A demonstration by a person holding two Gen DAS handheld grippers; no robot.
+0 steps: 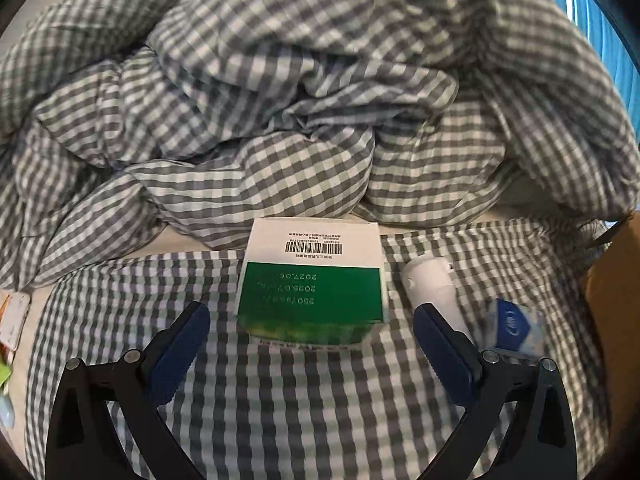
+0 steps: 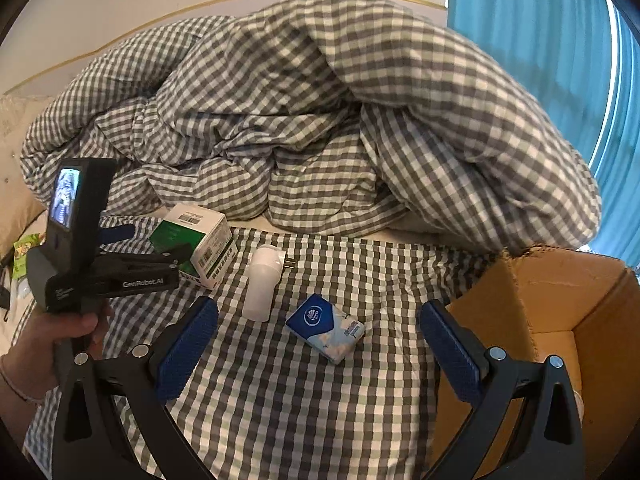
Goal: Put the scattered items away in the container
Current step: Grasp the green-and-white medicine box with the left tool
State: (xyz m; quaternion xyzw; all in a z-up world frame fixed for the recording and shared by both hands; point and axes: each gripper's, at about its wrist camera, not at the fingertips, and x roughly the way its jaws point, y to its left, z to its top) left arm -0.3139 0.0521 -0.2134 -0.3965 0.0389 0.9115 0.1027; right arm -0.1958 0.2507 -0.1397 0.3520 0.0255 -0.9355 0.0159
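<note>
Items lie on the checked pillow (image 2: 320, 380) on the bed: green-and-white carton (image 1: 314, 280), white plug-in device (image 2: 262, 284), blue tissue pack (image 2: 325, 328). Left tongs (image 1: 312, 316) stand wide, fingers flanking the carton's near end, apparently lined up for a grasp across its width. Right tongs (image 2: 318, 322) stand wide and empty, just short of the tissue pack. Cardboard box (image 2: 560, 300), the container, sits open at right, within easy transfer reach.

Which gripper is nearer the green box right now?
Left. The left gripper is open with the green box just ahead between its fingertips. The right gripper is open farther off, over the tissue pack, the box ahead to its left.
</note>
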